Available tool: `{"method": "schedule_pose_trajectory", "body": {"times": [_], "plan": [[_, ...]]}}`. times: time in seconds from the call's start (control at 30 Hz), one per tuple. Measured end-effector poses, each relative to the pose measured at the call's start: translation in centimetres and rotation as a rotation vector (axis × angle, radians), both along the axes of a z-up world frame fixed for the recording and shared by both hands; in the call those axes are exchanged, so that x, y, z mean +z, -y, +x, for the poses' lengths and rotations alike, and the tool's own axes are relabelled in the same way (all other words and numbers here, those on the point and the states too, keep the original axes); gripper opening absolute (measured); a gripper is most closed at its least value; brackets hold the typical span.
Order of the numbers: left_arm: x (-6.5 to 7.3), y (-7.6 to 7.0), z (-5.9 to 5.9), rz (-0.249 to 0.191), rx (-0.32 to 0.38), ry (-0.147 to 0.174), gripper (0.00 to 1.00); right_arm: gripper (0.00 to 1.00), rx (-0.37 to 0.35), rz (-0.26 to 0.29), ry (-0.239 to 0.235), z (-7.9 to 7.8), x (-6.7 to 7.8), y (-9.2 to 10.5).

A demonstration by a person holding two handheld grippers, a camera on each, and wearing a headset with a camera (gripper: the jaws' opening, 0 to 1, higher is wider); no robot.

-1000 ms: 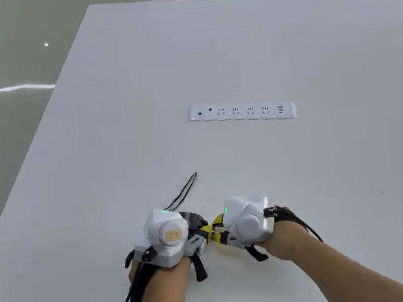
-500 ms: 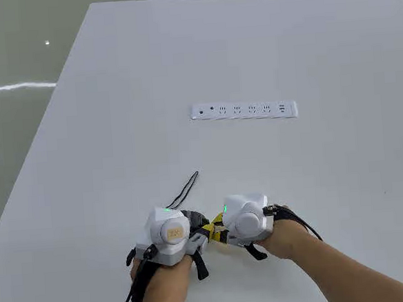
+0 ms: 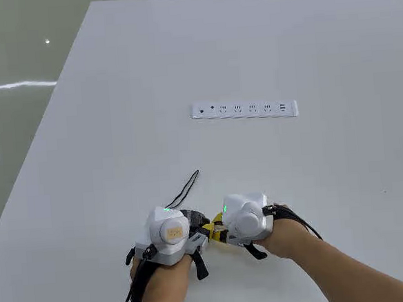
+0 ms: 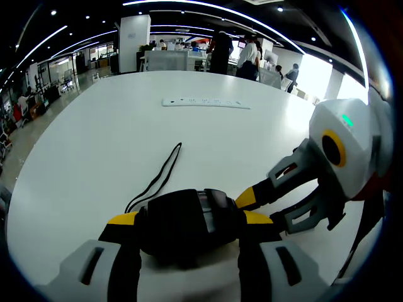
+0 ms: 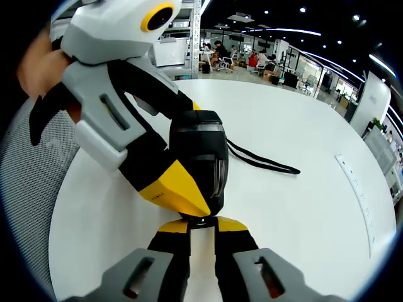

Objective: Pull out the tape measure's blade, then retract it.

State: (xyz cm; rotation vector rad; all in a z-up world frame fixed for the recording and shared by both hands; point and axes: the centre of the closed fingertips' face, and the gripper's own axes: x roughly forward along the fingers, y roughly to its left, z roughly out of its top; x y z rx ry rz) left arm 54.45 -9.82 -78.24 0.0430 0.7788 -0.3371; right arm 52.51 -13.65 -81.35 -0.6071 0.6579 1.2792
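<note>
A black tape measure (image 4: 189, 223) sits low over the white table near its front edge, clamped between the yellow-tipped jaws of my left gripper (image 4: 189, 220). In the right gripper view the same tape measure (image 5: 201, 157) fills the middle, and my right gripper (image 5: 203, 224) is shut on the small blade tip at the case mouth. In the head view the left gripper (image 3: 206, 233) and right gripper (image 3: 216, 231) meet nose to nose, hiding most of the tape measure (image 3: 192, 219). Its black wrist strap (image 3: 185, 189) trails away across the table.
A white power strip (image 3: 244, 110) lies flat near the middle of the table (image 3: 285, 55). The table's left edge drops to a glossy floor. People and desks stand far behind in the left gripper view.
</note>
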Motion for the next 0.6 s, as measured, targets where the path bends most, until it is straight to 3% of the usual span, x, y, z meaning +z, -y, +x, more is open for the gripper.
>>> {"method": "schedule_pose_trajectory", "body": {"times": [0.43,0.53,0.57,0.6], "plan": [[-0.04,-0.03,-0.19,-0.001,0.004,-0.002,0.6,0.13,-0.015,-0.034,0.005,-0.14,0.1,0.01],[0.08,-0.08,-0.05,-0.01,0.008,0.004,0.6,0.14,-0.075,-0.04,-0.005,0.0,0.05,0.35],[0.09,-0.13,0.05,-0.032,0.015,0.001,0.6,0.15,-0.078,-0.035,-0.012,-0.14,0.09,0.36],[0.08,-0.21,0.03,-0.026,0.007,0.001,0.6,0.23,-0.117,-0.009,-0.027,-0.18,0.29,0.28]]}}
